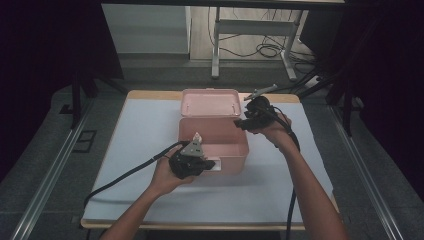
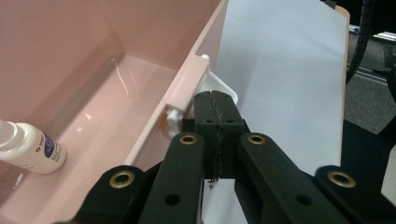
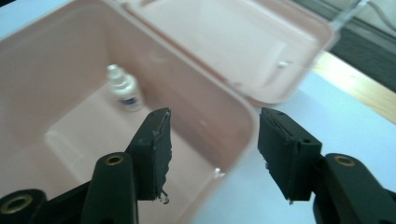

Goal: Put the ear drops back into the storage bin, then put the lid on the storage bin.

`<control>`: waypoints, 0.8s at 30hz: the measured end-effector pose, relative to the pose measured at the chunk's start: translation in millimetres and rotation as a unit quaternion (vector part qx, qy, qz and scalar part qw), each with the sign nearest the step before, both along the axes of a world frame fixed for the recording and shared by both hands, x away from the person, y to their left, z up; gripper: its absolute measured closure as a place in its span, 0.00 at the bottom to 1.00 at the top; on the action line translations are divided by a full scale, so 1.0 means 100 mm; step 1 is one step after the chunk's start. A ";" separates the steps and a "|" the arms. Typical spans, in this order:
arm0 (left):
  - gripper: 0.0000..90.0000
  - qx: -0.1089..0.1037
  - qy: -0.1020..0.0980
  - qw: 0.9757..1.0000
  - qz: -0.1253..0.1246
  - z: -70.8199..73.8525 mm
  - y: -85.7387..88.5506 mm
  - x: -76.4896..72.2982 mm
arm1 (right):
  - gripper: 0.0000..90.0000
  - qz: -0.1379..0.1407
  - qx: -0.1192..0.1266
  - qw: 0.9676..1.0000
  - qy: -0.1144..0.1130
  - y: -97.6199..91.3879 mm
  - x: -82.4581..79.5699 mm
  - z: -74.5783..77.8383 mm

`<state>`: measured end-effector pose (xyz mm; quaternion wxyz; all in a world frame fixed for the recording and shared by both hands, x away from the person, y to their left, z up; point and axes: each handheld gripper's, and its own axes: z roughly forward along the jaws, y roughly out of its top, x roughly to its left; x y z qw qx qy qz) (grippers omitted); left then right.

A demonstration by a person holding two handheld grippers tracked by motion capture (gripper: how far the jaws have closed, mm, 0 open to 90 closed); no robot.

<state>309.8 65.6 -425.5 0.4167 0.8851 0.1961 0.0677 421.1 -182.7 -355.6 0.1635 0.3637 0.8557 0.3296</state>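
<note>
A dim room with dark curtains surrounds a wooden table [image 1: 150, 95] covered by a pale sheet [image 1: 145, 135]. On it stands a glossy pink plastic box [image 1: 235, 150], its lid [image 1: 210, 102] open toward the far side. A small white bottle [image 2: 30, 149] lies inside, its top cut off. The left gripper [image 2: 217, 105], jaws pressed together, sits at the white latch [image 2: 212, 88] on the near wall, partly hiding it. The right gripper [image 3: 212, 149] hovers over the box's far right corner, jaws apart and empty.

Left claw [image 1: 209, 164] pressed closed and low; right claw [image 1: 241, 123] spread apart, raised.
</note>
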 end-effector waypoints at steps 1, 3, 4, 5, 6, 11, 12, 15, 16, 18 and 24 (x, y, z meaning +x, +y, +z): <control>1.00 0.001 0.000 1.000 0.000 0.00 0.00 0.00 | 0.50 -0.006 0.002 1.000 0.000 -0.03 0.01 0.00; 1.00 0.001 0.000 1.000 -0.001 0.00 0.00 0.00 | 0.51 -0.011 0.004 1.000 0.002 -0.08 0.02 0.00; 1.00 0.000 0.000 1.000 -0.001 0.00 0.00 0.00 | 0.51 -0.014 0.005 1.000 0.004 -0.10 0.03 -0.01; 1.00 0.000 0.001 1.000 -0.001 0.00 0.00 0.00 | 0.51 -0.015 0.005 1.000 0.005 -0.13 0.04 -0.02; 1.00 0.002 0.001 1.000 -0.001 0.00 0.00 0.00 | 0.51 -0.017 0.005 1.000 0.008 -0.15 0.05 -0.02; 1.00 0.001 0.002 1.000 -0.001 0.00 0.00 0.01 | 0.52 -0.028 0.010 0.999 0.014 -0.25 0.09 -0.05; 1.00 0.001 0.002 1.000 -0.001 0.00 0.00 0.01 | 0.52 -0.030 0.012 0.999 0.015 -0.27 0.10 -0.05; 1.00 0.006 0.002 1.000 -0.004 0.01 0.01 0.01 | 0.53 -0.033 0.018 0.999 0.019 -0.31 0.13 -0.05; 1.00 0.006 0.001 1.000 -0.004 0.01 0.01 0.01 | 0.53 -0.034 0.018 0.999 0.020 -0.31 0.15 -0.05; 1.00 0.001 0.002 1.000 0.000 0.00 0.00 0.00 | 0.53 -0.037 0.021 0.999 0.024 -0.32 0.17 -0.06; 1.00 0.007 0.001 1.000 -0.005 0.01 0.01 0.01 | 0.54 -0.049 0.035 0.998 0.030 -0.35 0.23 -0.06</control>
